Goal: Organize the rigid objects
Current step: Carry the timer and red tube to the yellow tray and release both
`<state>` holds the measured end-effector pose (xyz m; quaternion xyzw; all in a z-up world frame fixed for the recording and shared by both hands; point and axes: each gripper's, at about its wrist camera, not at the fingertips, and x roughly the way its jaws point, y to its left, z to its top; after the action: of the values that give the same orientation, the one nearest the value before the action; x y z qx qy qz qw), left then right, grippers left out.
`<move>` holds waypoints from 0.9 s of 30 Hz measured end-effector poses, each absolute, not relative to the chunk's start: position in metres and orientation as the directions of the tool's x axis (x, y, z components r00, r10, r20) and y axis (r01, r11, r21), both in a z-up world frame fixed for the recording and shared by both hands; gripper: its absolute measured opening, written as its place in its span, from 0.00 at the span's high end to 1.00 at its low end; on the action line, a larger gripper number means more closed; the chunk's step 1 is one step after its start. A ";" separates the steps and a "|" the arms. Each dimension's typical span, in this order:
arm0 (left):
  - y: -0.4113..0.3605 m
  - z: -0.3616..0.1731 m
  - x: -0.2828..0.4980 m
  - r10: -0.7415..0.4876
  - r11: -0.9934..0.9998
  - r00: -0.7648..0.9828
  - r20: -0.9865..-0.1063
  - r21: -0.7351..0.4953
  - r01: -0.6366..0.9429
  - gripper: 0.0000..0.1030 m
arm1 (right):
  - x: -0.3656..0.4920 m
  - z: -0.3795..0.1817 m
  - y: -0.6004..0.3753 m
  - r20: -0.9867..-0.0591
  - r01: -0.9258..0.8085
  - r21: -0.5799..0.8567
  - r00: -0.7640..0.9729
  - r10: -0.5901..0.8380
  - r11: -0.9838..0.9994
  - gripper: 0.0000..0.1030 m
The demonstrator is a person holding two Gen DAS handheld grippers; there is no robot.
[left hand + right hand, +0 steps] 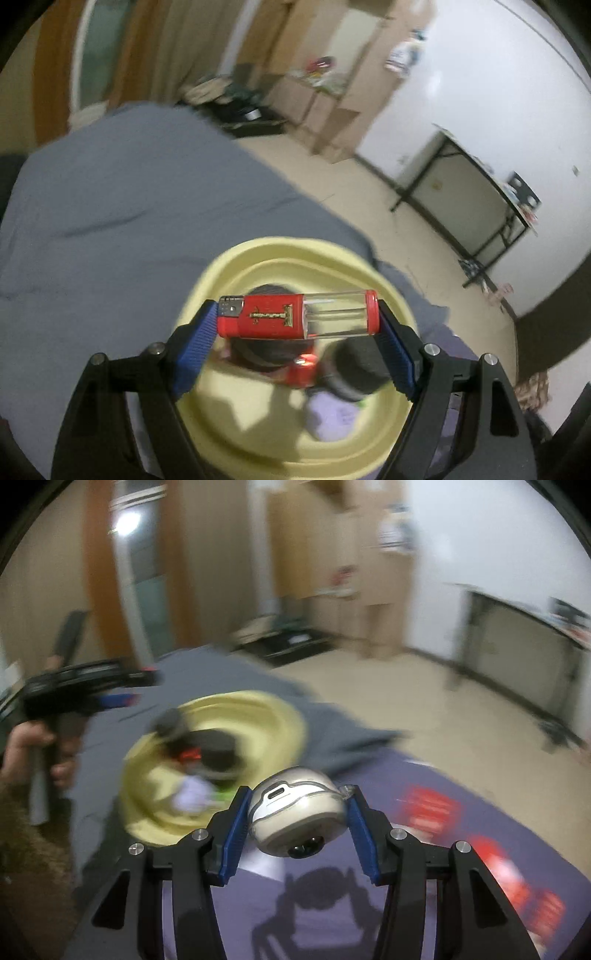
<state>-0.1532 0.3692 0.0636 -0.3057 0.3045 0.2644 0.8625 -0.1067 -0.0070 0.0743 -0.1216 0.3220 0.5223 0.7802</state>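
Grey bedsheet (110, 221) carries a yellow tray (229, 424). Left gripper (297, 317) spread wide, clamping a red lighter (299, 315) end to end, crosswise above the tray. Tray holds a black cap (358, 365), something red and a lilac item, blurred. Right gripper (297, 812) at medium width, pinching a beige rounded gadget (299, 808) over purple cloth (332, 904), tray at its 10 o'clock.

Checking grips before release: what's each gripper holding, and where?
Left gripper clamps the red lighter end to end; right gripper pinches the beige rounded gadget by its sides.
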 end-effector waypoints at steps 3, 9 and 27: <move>0.383 0.040 -0.153 0.243 0.641 0.645 -0.724 -0.380 -0.667 0.20 | -0.134 0.055 0.050 -0.684 -0.946 0.161 0.100 0.723 0.283 0.51; 0.383 0.019 -0.125 0.182 0.649 0.648 -0.740 -0.404 -0.644 0.20 | -0.157 0.021 0.114 -0.776 -0.982 0.061 0.068 0.627 0.181 0.51; 0.356 0.060 -0.130 0.173 0.720 0.729 -0.662 -0.421 -0.552 0.00 | -0.150 0.028 0.117 -0.755 -0.958 0.075 0.128 0.643 0.278 0.11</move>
<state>-0.1303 0.3558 0.0602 -0.3119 0.3041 0.2069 0.8760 -0.1504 0.1174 0.0277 -0.2224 0.3532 0.5581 0.7172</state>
